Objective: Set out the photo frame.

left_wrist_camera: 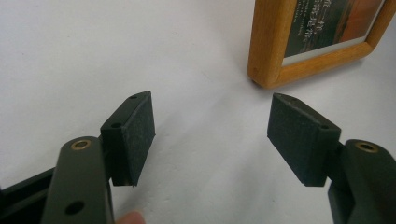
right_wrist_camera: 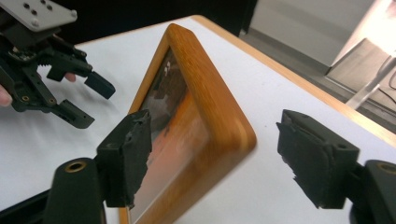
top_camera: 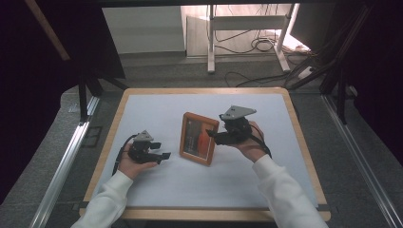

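A wooden picture frame [top_camera: 198, 138] stands upright near the middle of the white table, its glass front facing the person's left. My right gripper [top_camera: 209, 136] is at the frame's upper right corner, jaws open on either side of the wooden edge [right_wrist_camera: 205, 93]; a gap shows at the outer pad. My left gripper [top_camera: 163, 156] rests low on the table to the left of the frame, open with nothing between its pads [left_wrist_camera: 135, 135]. The frame's lower corner [left_wrist_camera: 268, 46] lies a little beyond it. The left gripper [right_wrist_camera: 88, 100] also appears beyond the frame in the right gripper view.
The white tabletop has a wooden rim [top_camera: 204, 90]. Behind the table a white metal stand [top_camera: 211, 42] and loose cables [top_camera: 261, 45] are on the floor. Metal rails [top_camera: 62, 166] run along both sides. White surface lies open in front of and behind the frame.
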